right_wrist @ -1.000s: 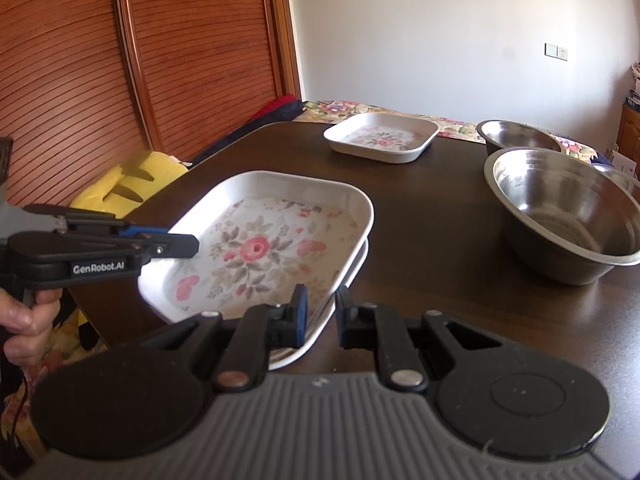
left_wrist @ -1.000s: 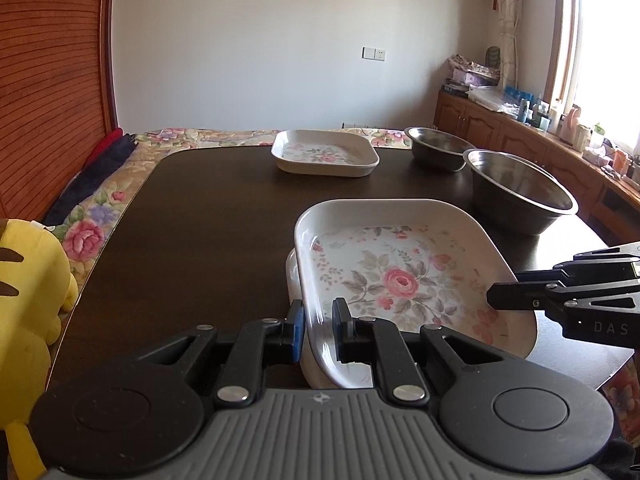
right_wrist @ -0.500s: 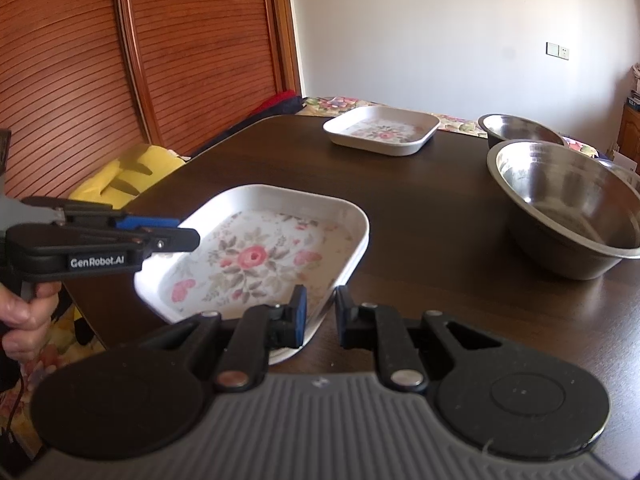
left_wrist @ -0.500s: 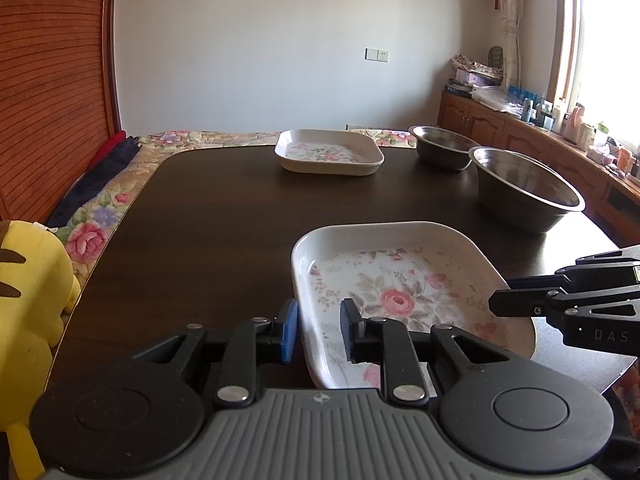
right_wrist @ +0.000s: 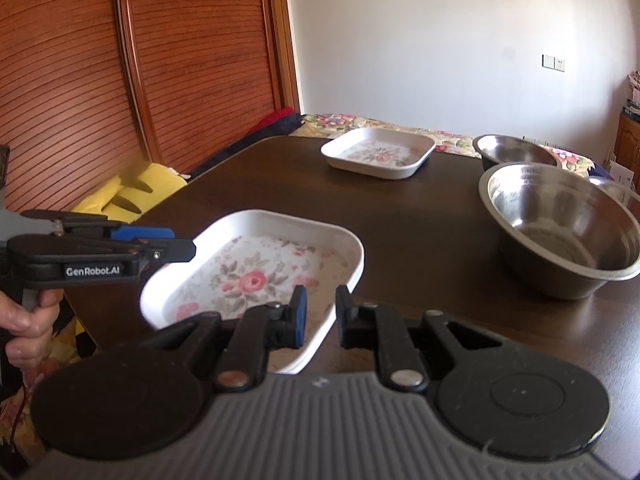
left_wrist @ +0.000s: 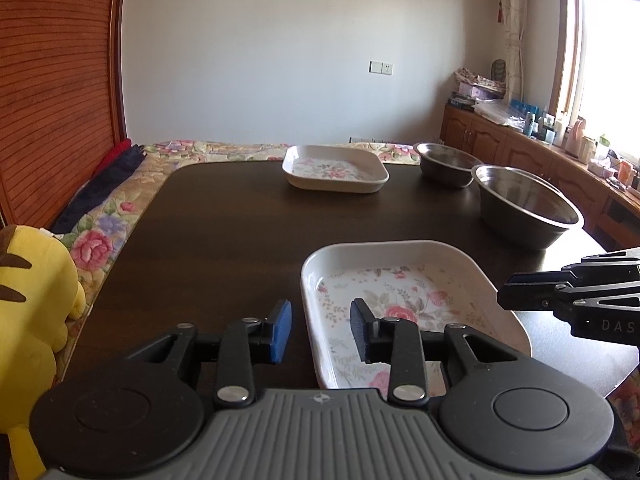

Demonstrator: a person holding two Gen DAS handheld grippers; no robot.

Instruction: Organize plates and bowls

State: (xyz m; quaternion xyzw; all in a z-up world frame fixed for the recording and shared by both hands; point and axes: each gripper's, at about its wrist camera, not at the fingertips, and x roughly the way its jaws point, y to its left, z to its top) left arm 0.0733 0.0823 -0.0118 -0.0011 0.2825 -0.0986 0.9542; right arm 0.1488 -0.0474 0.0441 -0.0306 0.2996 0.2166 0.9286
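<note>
Plates: near floral plate [left_wrist: 404, 296] sits flat at the front of the desk [left_wrist: 224, 236]; whether another lies under it I cannot tell; a second floral plate [left_wrist: 334, 168] rests at the far end, well apart
Bowls: large steel bowl [left_wrist: 524, 208] on the right side, small steel bowl [left_wrist: 442, 164] just behind it, side by side, not nested
Left claw [left_wrist: 320, 330]: spread, straddling the near plate's left rim without pinching it
Right claw [right_wrist: 320, 316]: spread a little, astride the same plate's near right rim, gripping nothing
Done: by my reckoning, the near plate set down
Left: far plate to join it, and the bowls to nest
</note>
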